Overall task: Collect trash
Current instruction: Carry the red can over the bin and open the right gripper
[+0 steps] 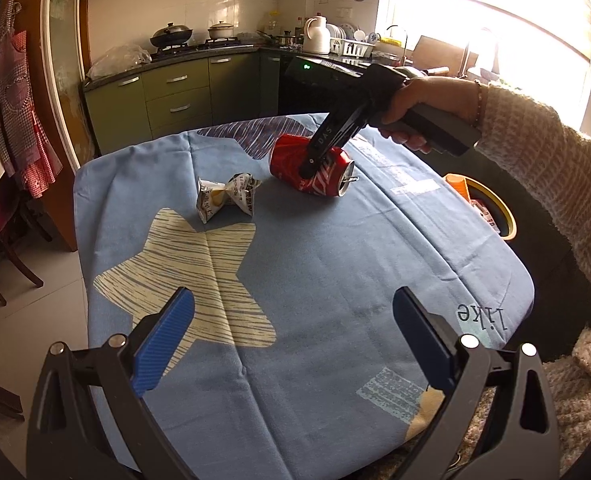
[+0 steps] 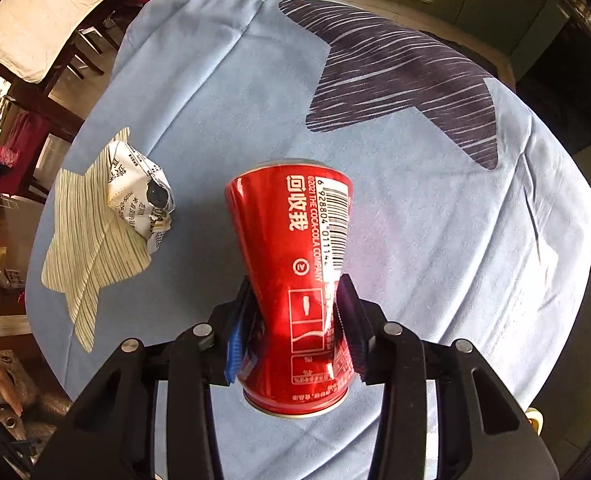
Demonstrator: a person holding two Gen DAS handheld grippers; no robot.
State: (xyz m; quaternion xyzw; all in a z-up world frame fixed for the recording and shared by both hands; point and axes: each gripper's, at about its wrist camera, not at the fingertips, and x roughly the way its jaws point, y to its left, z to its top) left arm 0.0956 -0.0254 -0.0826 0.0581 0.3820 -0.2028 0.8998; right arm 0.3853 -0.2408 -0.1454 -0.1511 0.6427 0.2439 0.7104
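A dented red cola can [image 2: 291,220] lies sideways between the blue pads of my right gripper [image 2: 297,292], which is shut on its squeezed middle. From the left wrist view, that gripper [image 1: 309,168] points down on the can [image 1: 285,156] at the far side of the table, held by a hand in a knitted sleeve. Whether the can touches the cloth I cannot tell. A crumpled white printed carton [image 1: 225,198] [image 2: 141,194] lies on the cloth left of the can. My left gripper [image 1: 293,312] hangs open over the near side of the table, with nothing between its fingers.
The table wears a blue cloth [image 1: 335,260] with star prints. A yellow-rimmed bin [image 1: 499,208] with a dark bag stands beside the table's right edge, with an orange item [image 1: 455,184] in it. Kitchen cabinets [image 1: 175,96] lie beyond, and chairs [image 1: 11,248] to the left.
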